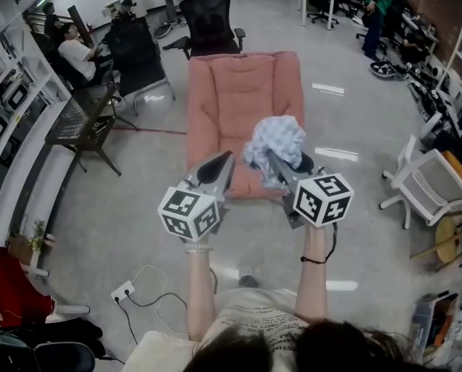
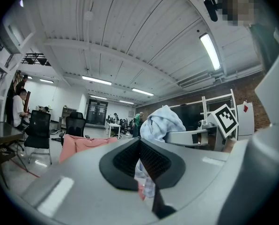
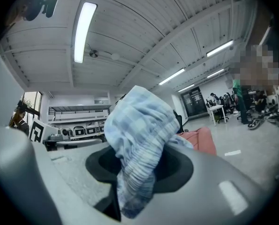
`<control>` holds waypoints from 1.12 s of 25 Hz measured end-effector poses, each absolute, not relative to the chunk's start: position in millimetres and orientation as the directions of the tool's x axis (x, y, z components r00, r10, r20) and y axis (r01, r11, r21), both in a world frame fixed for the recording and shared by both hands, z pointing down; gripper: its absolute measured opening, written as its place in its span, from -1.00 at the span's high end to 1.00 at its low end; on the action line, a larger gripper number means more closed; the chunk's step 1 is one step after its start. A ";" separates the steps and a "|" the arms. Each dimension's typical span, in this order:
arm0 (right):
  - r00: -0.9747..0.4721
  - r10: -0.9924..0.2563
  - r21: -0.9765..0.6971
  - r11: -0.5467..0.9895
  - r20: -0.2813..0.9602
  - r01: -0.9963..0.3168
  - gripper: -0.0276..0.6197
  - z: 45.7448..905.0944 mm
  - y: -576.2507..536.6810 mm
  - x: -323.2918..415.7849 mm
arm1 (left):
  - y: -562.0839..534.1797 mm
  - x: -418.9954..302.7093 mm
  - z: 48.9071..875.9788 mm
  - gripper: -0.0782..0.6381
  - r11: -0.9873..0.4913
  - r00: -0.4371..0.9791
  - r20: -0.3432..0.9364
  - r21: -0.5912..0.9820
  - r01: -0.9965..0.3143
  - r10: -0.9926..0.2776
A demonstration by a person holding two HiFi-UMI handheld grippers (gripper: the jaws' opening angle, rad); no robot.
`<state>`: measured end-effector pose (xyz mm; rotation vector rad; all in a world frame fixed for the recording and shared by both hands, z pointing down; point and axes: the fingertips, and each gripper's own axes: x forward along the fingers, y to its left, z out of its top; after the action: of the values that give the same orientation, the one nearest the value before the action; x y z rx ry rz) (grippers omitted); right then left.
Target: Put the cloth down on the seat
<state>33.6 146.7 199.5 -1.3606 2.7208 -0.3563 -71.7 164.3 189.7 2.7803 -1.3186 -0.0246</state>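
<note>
A crumpled pale blue-and-white checked cloth (image 1: 276, 142) is bunched in the right gripper (image 1: 274, 160). The black ribbed pads (image 3: 174, 168) are clamped on its folds, so the fabric swells up above the jaws and a tail of it hangs below them. In the head view the cloth is carried over the near end of a salmon-pink padded seat (image 1: 239, 99), which lies flat on the grey floor (image 1: 138, 177). The cloth is held up in the gripper and does not lie on the cushion. The left gripper (image 1: 226, 160) is just beside the right one at about the same height, and both point towards the seat. Its jaws are drawn together with the pads meeting at the tips. A sliver of pale fabric shows in the narrow slit lower down, but I cannot tell whether it is pinched there. Each gripper carries a white cube with black square markers, the left cube (image 1: 191, 211) and the right cube (image 1: 322, 198), and a bare forearm leads back from each. Beyond the far end of the seat stands a black mesh office chair (image 1: 209, 15). A dark worktop (image 1: 80, 118) stands to the left, where a seated person (image 1: 77, 53) is near more black chairs. A white plastic chair (image 1: 429, 183) stands at the right, and a white power strip (image 1: 124, 291) with its cable lies on the floor near the person's feet.
</note>
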 end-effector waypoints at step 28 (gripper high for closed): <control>-0.589 -0.805 -0.283 0.549 0.074 -0.786 0.41 233.3 23.6 13.9 | 38.3 -91.5 222.0 0.79 -0.650 0.656 0.048 0.100 -0.753 -0.753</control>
<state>13.9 23.6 233.3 -1.3928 2.7080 -0.4445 -91.5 38.3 222.0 2.7572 -1.2579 0.0038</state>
